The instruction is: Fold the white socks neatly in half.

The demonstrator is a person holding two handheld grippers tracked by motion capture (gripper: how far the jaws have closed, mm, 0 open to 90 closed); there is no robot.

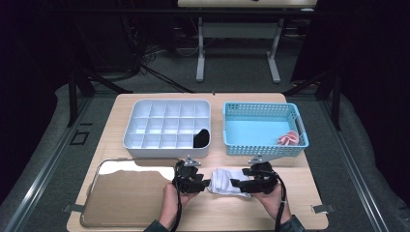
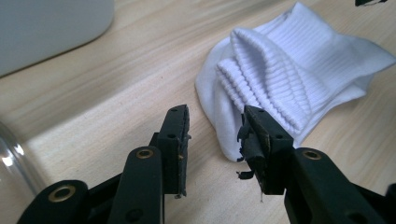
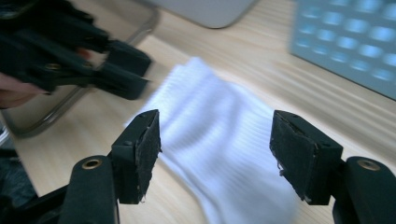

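A white ribbed fabric sock point(image 1: 226, 181), loosely folded, is seen lying on the light wooden table point(image 1: 300, 193) near its front edge, between the two hand-held grippers. The left gripper point(image 1: 207, 183) is held at the sock's nine o'clock side; in the left gripper view its jaws are parted by a narrow gap with nothing pinched, the sock's folded edge point(image 2: 261, 79) lying just beyond the tips. The right gripper point(image 1: 234, 182) is held at the sock's three o'clock side; in the right gripper view its jaws are spread wide, with the blurred sock point(image 3: 215, 140) seen below and between them but not pressed by the pads. At twelve o'clock from the sock, a white plastic divided organiser tray point(image 1: 145, 121) and a light blue perforated plastic basket point(image 1: 261, 145) are set side by side. A shiny metal tray point(image 1: 125, 193) is placed at nine o'clock, beyond the left gripper.
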